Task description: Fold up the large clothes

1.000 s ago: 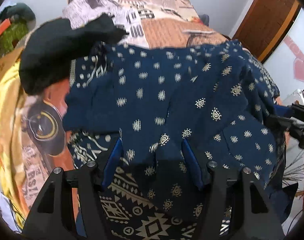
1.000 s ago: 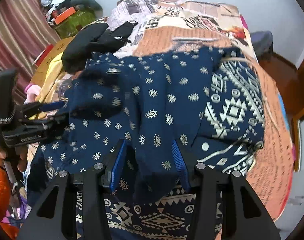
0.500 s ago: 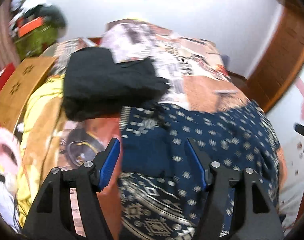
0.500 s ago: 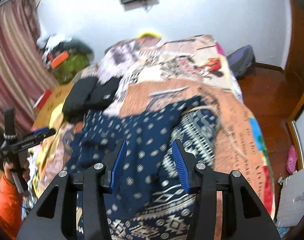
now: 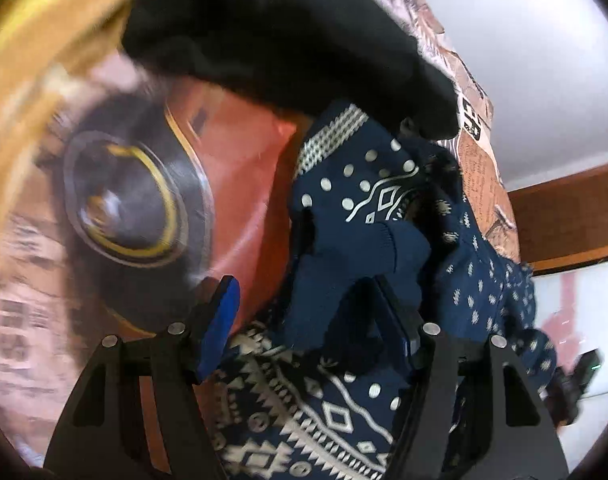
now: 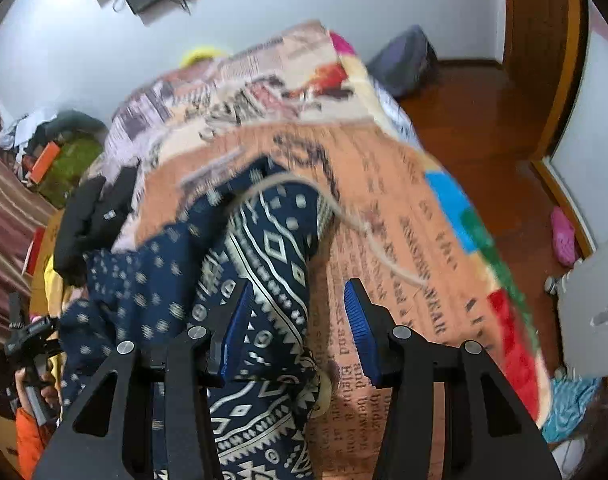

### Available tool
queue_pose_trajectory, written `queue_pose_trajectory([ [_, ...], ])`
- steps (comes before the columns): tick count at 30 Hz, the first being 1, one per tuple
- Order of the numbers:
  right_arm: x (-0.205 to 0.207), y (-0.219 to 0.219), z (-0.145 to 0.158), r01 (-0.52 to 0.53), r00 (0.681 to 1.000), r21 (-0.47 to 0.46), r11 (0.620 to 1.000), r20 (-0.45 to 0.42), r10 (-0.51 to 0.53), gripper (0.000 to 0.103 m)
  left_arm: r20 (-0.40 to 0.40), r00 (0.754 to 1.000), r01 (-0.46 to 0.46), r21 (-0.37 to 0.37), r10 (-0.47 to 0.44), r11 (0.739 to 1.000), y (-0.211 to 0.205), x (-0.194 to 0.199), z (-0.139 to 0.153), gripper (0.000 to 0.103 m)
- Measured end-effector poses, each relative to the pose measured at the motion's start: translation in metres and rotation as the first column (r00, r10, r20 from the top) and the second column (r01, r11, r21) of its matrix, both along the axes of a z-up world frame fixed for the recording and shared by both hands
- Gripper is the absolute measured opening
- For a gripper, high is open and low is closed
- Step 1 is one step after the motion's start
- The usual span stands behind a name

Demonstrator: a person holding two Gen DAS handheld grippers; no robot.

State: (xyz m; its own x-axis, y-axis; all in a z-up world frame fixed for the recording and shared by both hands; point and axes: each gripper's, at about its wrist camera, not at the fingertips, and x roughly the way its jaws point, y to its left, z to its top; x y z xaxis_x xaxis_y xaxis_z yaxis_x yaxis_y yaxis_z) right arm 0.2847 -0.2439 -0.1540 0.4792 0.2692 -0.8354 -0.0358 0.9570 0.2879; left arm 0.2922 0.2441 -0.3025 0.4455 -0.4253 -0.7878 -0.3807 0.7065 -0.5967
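the fingers (image 5: 223, 312) of the left gripper (image 5: 308, 320) stand spread apart. i see a plain navy fold of the garment (image 5: 344, 248) between them; the right-hand finger is half buried in that fold, the left-hand pad stands clear over the orange bedspread (image 5: 243, 184). i cannot tell whether the buried pad presses on the cloth; nothing is pinched.

the fingers (image 6: 356, 320) of the right gripper (image 6: 295, 320) also stand apart, somewhat narrower. the patterned hem edge of the garment (image 6: 263, 264) reaches into the gap from the left-hand side, beside the left-hand pad; the right-hand pad hangs over bare bedspread (image 6: 404, 208). no grip is visible here either.

surroundings: a black garment (image 5: 271, 28) lies on the bed just beyond the navy one, overlapping its far corner in the left wrist view. a pale cord (image 6: 356, 224) trails from the navy cloth across the bedspread. in the right wrist view a hand (image 6: 31, 380) with an orange sleeve holds the other tool at the lower left edge. a pink slipper (image 6: 564, 236) lies on the wooden floor (image 6: 484, 120).

the navy garment lies bunched on the near part of the bed, its long axis running from the near edge away toward the far end, geometric border on the right flank.
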Motion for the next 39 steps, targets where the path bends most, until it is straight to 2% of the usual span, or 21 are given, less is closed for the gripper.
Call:
queue_pose_trajectory([
  [2, 0.004, 0.001, -0.013, -0.004, 0.999, 0.036, 0.999, -0.035, 0.005, 0.044, -0.003, 1.000, -0.007, -0.067, 0.007, 0.998, -0.002, 0.004, -0.012, 0.066],
  [7, 0.014, -0.002, -0.029, 0.019, 0.997, 0.173, 0.985, -0.079, -0.005, 0.044, 0.050, 0.998, -0.018, -0.135, 0.025, 0.991, -0.006, 0.012, -0.021, 0.067],
  [10, 0.025, -0.002, -0.038, 0.030, 0.994, 0.283, 0.959, -0.108, 0.000, 0.047, 0.087, 0.996, -0.003, -0.171, 0.018, 0.985, -0.008, 0.019, -0.023, 0.067],
  [13, 0.029, 0.004, -0.039, 0.024, 0.995, 0.276, 0.961, -0.097, 0.003, 0.047, 0.118, 0.993, 0.019, -0.182, 0.003, 0.983, -0.015, 0.027, -0.018, 0.061],
  [16, 0.030, 0.009, -0.036, 0.007, 0.996, 0.265, 0.964, -0.086, 0.017, 0.044, 0.133, 0.990, 0.060, -0.097, -0.047, 0.993, -0.030, 0.030, -0.004, 0.042],
  [18, 0.025, 0.015, -0.028, -0.046, 0.996, 0.248, 0.968, -0.061, 0.063, 0.020, 0.135, 0.986, 0.093, 0.008, -0.094, 0.996, -0.043, 0.031, 0.010, 0.027],
  [20, 0.021, 0.018, -0.016, -0.079, 0.996, 0.232, 0.970, -0.021, 0.086, 0.012, 0.151, 0.979, 0.118, 0.114, -0.135, 0.986, -0.056, 0.030, 0.030, 0.022],
  [22, 0.016, 0.021, 0.001, -0.106, 0.994, 0.231, 0.967, 0.029, 0.102, 0.012, 0.182, 0.970, 0.125, 0.185, -0.159, 0.975, -0.067, 0.028, 0.056, 0.020],
  [28, 0.004, 0.052, 0.072, -0.205, 0.964, 0.166, 0.965, 0.204, 0.170, 0.011, 0.288, 0.936, 0.129, 0.254, -0.202, 0.958, -0.089, 0.025, 0.136, 0.018],
  [33, 0.007, 0.067, 0.128, -0.259, 0.918, 0.137, 0.956, 0.343, 0.199, 0.010, 0.394, 0.888, 0.104, 0.327, -0.235, 0.939, -0.095, 0.013, 0.198, 0.017],
  [37, 0.023, 0.072, 0.159, -0.254, 0.888, 0.105, 0.961, 0.420, 0.189, 0.010, 0.481, 0.847, 0.044, 0.361, -0.226, 0.931, -0.087, 0.015, 0.239, 0.016],
  [39, 0.037, 0.070, 0.165, -0.244, 0.885, 0.108, 0.964, 0.432, 0.176, 0.010, 0.507, 0.833, 0.011, 0.385, -0.221, 0.923, -0.082, 0.023, 0.256, 0.016],
])
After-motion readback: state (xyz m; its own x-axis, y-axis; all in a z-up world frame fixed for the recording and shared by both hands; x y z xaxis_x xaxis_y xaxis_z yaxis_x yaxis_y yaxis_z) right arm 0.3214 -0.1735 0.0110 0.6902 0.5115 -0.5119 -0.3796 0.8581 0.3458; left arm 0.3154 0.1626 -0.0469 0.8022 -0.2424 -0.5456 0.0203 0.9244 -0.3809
